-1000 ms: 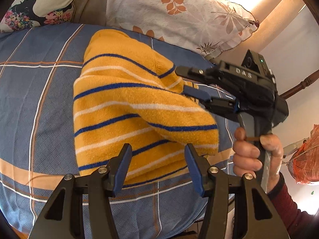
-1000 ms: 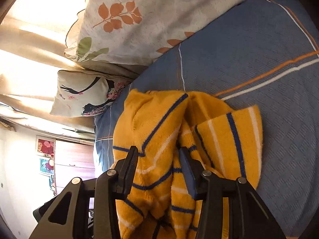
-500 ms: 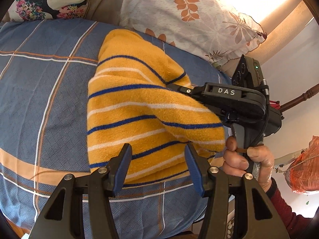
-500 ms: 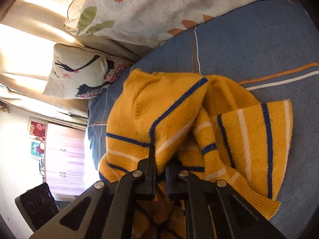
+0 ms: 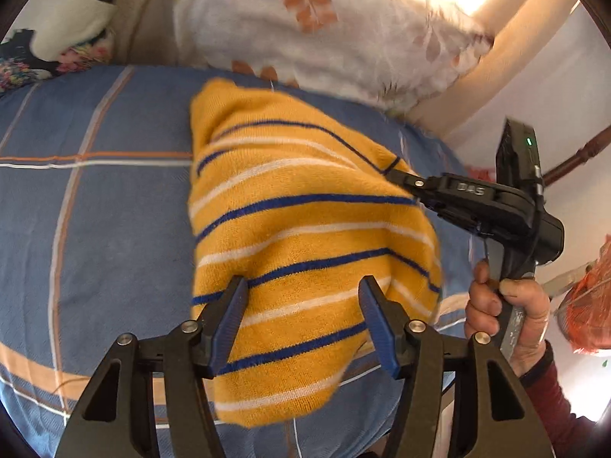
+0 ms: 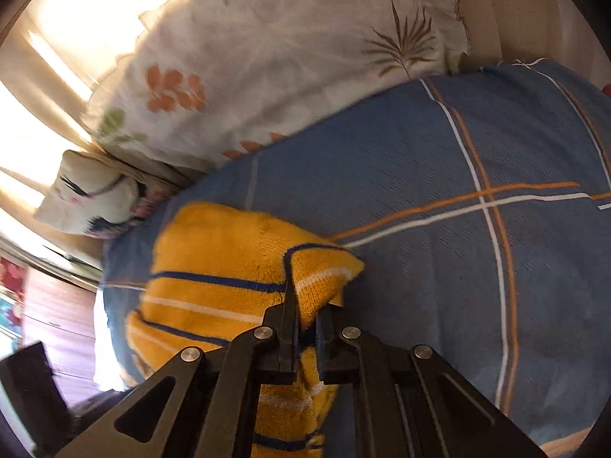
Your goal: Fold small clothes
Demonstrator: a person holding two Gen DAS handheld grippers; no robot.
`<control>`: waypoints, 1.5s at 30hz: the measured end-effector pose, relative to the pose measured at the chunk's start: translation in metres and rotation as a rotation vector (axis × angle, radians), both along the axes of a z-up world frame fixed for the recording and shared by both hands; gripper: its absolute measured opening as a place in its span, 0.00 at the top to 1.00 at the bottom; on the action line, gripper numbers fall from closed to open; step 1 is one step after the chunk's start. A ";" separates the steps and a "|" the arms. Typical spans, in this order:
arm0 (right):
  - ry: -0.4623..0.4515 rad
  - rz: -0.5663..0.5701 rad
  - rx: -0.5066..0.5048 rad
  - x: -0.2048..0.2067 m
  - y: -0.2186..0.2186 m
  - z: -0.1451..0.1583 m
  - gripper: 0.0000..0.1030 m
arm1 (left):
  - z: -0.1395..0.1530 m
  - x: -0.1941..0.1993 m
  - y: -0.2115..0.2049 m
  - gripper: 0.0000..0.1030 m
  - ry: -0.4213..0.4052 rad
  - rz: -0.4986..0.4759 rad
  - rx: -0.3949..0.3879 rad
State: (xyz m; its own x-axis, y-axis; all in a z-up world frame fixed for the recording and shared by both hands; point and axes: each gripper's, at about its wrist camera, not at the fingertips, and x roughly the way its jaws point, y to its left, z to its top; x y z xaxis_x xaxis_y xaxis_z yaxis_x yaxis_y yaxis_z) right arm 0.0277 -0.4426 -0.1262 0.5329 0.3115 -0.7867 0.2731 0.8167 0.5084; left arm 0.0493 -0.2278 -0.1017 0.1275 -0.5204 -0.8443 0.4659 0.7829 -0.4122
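A small yellow sweater (image 5: 305, 236) with blue and white stripes lies bunched on the blue plaid bedcover (image 5: 95, 221). My left gripper (image 5: 301, 320) is open, its blue pads either side of the sweater's near hem, gripping nothing. My right gripper (image 6: 305, 322) is shut on a fold of the sweater (image 6: 229, 263) and holds that edge up off the bed. In the left wrist view the right gripper (image 5: 404, 181) reaches in from the right at the sweater's far right edge, held by a hand (image 5: 504, 313).
A white floral pillow (image 5: 324, 26) and a smaller patterned pillow (image 5: 57, 26) lie at the head of the bed. The bed's edge runs close on the right, with an orange net bag (image 5: 588, 313) beyond it.
My right gripper has closed on the sweater's fold and pulled it up and sideways. The sweater has shifted toward my left gripper, which stays open.
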 end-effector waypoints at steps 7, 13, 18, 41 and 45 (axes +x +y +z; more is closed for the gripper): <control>0.013 -0.009 0.033 -0.016 -0.002 -0.009 0.66 | 0.000 -0.011 0.003 0.43 -0.001 -0.031 0.044; -0.067 -0.002 0.134 -0.077 -0.011 0.023 0.46 | 0.023 -0.018 0.046 0.41 -0.042 0.009 0.030; -0.081 0.087 0.088 -0.110 0.029 0.032 0.45 | 0.022 -0.029 0.039 0.34 -0.091 -0.052 0.019; 0.149 0.197 0.009 -0.125 0.044 -0.030 0.65 | -0.038 -0.064 0.069 1.00 0.151 -0.072 0.092; 0.095 0.131 0.002 -0.135 0.016 -0.007 0.48 | -0.002 -0.063 0.084 0.91 0.040 -0.080 0.050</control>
State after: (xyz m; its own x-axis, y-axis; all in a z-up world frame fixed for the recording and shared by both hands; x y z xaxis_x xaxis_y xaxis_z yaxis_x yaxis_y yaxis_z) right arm -0.1074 -0.4269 -0.1327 0.4111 0.3756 -0.8306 0.2107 0.8473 0.4875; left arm -0.0140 -0.1443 -0.1040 0.0532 -0.4844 -0.8732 0.5121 0.7640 -0.3926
